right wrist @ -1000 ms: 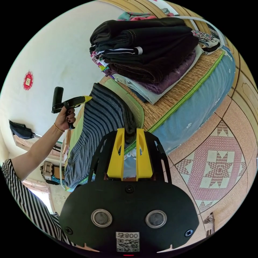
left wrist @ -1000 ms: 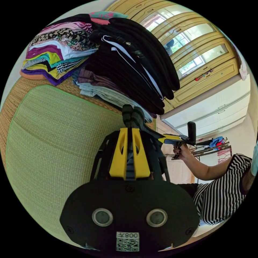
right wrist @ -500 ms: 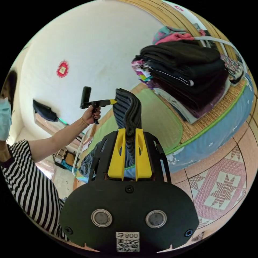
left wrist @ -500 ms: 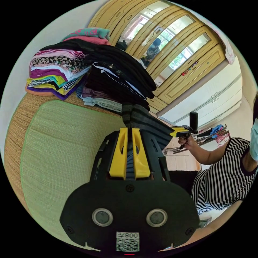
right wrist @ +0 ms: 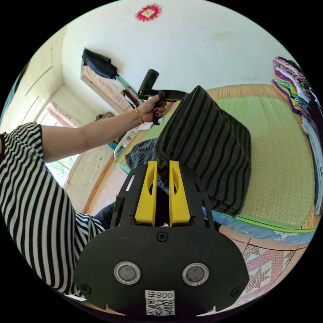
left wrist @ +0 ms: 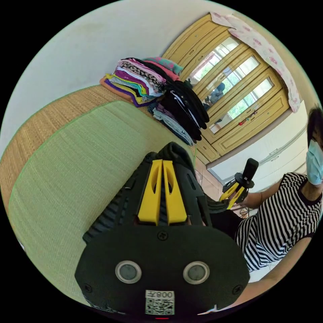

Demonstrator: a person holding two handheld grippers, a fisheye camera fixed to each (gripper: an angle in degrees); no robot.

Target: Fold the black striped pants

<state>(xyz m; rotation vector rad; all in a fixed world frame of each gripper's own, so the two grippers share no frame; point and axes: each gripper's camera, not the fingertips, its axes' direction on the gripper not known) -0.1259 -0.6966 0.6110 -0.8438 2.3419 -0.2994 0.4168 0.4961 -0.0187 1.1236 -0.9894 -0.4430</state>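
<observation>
Jaws both grippers clamped on striped pants (right wrist: 205,144) — over green mat (right wrist: 279,161).

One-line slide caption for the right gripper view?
Both grippers pinch the black striped pants, holding a fold above the green mat.

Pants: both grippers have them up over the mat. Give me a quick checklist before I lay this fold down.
1. Right gripper grip: ok. Both jaws press on a bunched edge of the pants.
2. Left gripper grip: ok. Jaws closed on dark striped cloth at the tips.
3. Landing spot: ok. The green mat beside the held cloth is bare.
4. Room from the stacks: ok. They sit at the far end of the mat, apart from the pants.
5. Edges lined up: cannot tell. The folded layers hang together, but their corners are hidden.
6. Loose end: not ok. Part of the pants sags off the bed edge below the right gripper.
</observation>
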